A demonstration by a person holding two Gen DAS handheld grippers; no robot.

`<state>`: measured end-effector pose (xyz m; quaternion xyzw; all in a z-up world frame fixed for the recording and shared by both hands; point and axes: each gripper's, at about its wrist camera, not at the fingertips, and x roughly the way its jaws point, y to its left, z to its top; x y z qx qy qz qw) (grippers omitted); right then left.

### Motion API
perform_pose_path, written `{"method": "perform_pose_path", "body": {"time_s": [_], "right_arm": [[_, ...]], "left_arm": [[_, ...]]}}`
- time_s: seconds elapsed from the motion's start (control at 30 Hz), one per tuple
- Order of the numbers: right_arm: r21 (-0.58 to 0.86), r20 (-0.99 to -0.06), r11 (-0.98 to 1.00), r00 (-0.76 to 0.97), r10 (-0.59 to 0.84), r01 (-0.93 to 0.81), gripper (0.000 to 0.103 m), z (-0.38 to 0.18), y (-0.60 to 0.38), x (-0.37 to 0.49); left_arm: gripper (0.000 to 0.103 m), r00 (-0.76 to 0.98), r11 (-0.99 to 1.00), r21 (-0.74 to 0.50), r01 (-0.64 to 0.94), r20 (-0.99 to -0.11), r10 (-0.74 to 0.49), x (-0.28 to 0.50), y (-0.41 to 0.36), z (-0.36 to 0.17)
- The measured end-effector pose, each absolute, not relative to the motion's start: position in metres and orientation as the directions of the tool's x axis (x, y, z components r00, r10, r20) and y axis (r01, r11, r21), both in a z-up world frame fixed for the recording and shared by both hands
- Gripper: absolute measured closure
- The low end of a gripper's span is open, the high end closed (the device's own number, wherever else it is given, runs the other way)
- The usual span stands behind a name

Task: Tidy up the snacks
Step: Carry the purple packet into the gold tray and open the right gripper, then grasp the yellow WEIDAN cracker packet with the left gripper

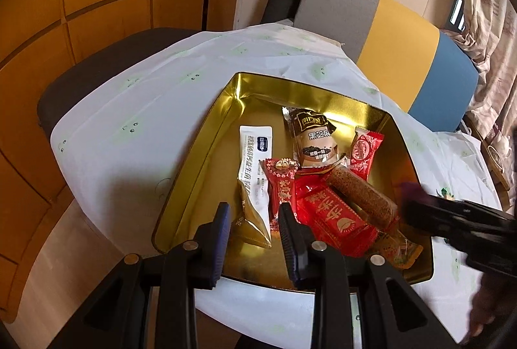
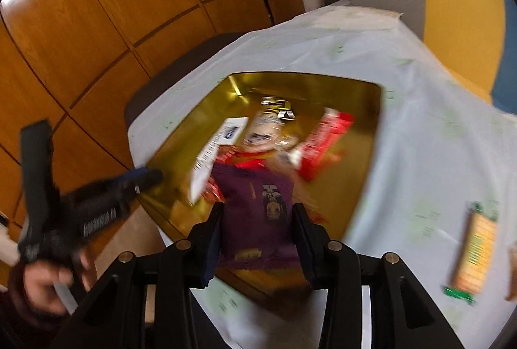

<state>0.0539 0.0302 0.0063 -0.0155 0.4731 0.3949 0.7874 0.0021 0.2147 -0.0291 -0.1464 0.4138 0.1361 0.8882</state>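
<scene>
A purple snack packet is seen between the pads of the right gripper, right above the near edge of the gold tin; the shot is badly smeared, so whether the pads are actually pressing on it can't be told, though the packet does fill the gap. Inside the tin a small pile is laid out: a white sachet on the left, a brown-and-black packet at the far side, a small red packet to the right, two bigger red packets in the middle and a long brown bar resting across them. The left gripper is held over the tin's near-left corner with a narrow gap and nothing in it. An orange-and-green bar is left out on the pale tablecloth, well to the right of the tin.
</scene>
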Motion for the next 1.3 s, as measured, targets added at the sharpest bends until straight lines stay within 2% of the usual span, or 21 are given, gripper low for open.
{"method": "perform_pose_path", "body": {"time_s": [0.07, 0.13, 0.23, 0.33, 0.77, 0.9, 1.3], "right_arm": [[0.342, -0.781, 0.692, 0.217, 0.586, -0.636, 0.060, -0.007, 0.043, 0.059], [0.322, -0.797, 0.707, 0.223, 0.561, -0.630, 0.056, -0.018, 0.048, 0.060], [0.326, -0.791, 0.702, 0.223, 0.569, -0.633, 0.054, -0.018, 0.041, 0.056], [0.339, -0.762, 0.693, 0.246, 0.599, -0.637, 0.039, -0.006, 0.028, 0.052], [0.264, -0.728, 0.779, 0.412, 0.547, -0.568, 0.038, 0.020, -0.042, 0.048], [0.225, -0.734, 0.816, 0.458, 0.502, -0.533, 0.034, 0.024, -0.073, 0.049], [0.137, -0.762, 0.922, 0.556, 0.332, -0.363, 0.031, 0.027, -0.183, 0.063]], "left_arm": [[0.073, 0.616, 0.922, -0.150, -0.356, -0.780, 0.111, 0.001, 0.214, -0.031], [0.073, 0.617, 0.926, -0.147, -0.348, -0.779, 0.108, 0.000, 0.212, -0.031], [0.073, 0.616, 0.931, -0.141, -0.337, -0.781, 0.105, 0.001, 0.210, -0.033], [0.073, 0.614, 0.929, -0.149, -0.338, -0.784, 0.098, 0.002, 0.209, -0.034], [0.072, 0.651, 0.964, -0.118, -0.237, -0.756, 0.068, 0.002, 0.174, -0.015], [0.073, 0.657, 0.976, -0.106, -0.190, -0.753, 0.046, 0.005, 0.159, -0.012], [0.073, 0.657, 0.996, -0.066, -0.055, -0.753, -0.013, 0.012, 0.110, -0.004]]}}
